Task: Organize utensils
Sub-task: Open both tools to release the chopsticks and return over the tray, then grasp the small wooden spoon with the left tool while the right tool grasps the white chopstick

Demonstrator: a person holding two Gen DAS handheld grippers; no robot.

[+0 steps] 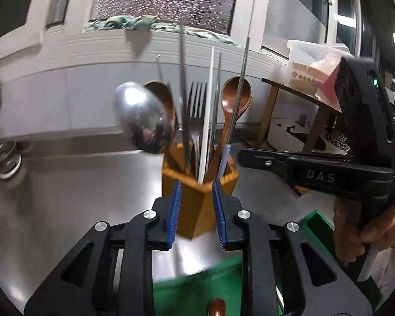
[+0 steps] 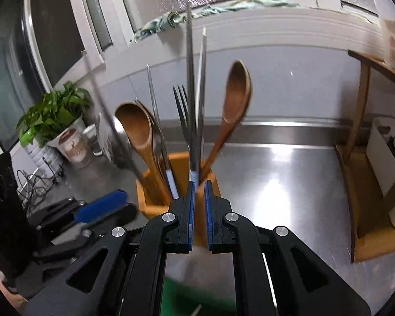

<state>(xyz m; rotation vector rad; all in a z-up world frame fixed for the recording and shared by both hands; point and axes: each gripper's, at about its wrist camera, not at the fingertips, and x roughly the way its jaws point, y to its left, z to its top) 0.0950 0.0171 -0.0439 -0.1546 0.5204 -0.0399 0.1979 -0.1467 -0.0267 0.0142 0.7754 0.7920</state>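
A brushed steel counter [image 1: 65, 197] fills the scene, running back to a pale wall below a frosted window. On it, in the middle and just past both grippers, stands a hexagonal wooden holder [image 1: 197, 197] crowded with upright utensils. It looks stiff and fairly steady, though top-heavy with its load, so a knock high up could tip it.

Inside it, a large steel spoon [image 1: 141, 117] leans out to the left. It is hard, slick and glossy, and would likely slide in smooth pads, so the narrow neck or handle is the better place to take hold than the bowl. Two wooden spoons [image 1: 235, 97] rise on either side, light, stiff and matte, easy to pinch at the shaft. A steel fork [image 1: 196, 100] stands at the centre, and thin metal chopsticks [image 1: 243, 79] and a white stick stand tallest. These would roll and slip, so they want a firm pinch low down.

The left gripper [image 1: 197, 197] has its blue pads spread a little with nothing between them. The right gripper [image 2: 198, 200] shows only a narrow gap between its pads, and nothing is pinched there either.

A green tray [image 1: 316, 223] sits near, mostly hidden and blurred.
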